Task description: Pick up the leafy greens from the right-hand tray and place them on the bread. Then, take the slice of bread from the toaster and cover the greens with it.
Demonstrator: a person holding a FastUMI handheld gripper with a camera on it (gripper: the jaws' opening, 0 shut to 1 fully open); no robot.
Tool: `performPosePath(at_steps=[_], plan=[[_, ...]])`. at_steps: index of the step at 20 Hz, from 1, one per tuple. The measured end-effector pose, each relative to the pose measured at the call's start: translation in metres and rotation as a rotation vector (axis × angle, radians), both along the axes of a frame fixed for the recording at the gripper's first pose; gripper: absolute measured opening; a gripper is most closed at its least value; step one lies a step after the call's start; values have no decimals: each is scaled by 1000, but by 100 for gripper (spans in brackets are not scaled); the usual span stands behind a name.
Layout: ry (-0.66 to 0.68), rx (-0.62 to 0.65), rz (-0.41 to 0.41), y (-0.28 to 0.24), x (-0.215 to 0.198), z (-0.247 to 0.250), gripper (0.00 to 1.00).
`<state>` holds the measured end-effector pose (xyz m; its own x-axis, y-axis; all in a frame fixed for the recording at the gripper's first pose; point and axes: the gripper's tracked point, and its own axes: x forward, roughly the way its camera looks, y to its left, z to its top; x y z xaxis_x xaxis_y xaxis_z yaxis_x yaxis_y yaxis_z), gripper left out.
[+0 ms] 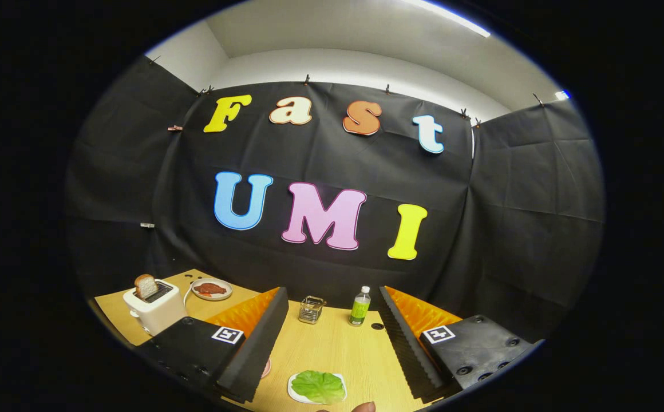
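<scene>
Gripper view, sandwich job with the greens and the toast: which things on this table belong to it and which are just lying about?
Belong to the job:
- leafy greens on a white tray, between the open jaws of the gripper
- slice of bread standing in the toaster

Just lying about:
- plate of reddish food behind the toaster
- small wire basket
- green bottle

A finger (pixel 363 407) is cut off beside the tray (pixel 294 391).

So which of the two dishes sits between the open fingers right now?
The white tray holding the leafy greens, between the gripper fingers; the round plate sits far off beside the toaster.
</scene>
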<state>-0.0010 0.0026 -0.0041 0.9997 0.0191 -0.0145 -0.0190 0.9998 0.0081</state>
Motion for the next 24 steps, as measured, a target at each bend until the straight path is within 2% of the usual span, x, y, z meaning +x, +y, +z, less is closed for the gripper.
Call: performPosePath(at_steps=[6,12,17,21,24], plan=[[5,8,5,-4,-6,-4,97],[80,-6,77,-1,-4,-26,97],[282,-23,221,6,4,-98,97],[542,23,384,23,1,-187,95],[667,6,398,15,5,-243,96]])
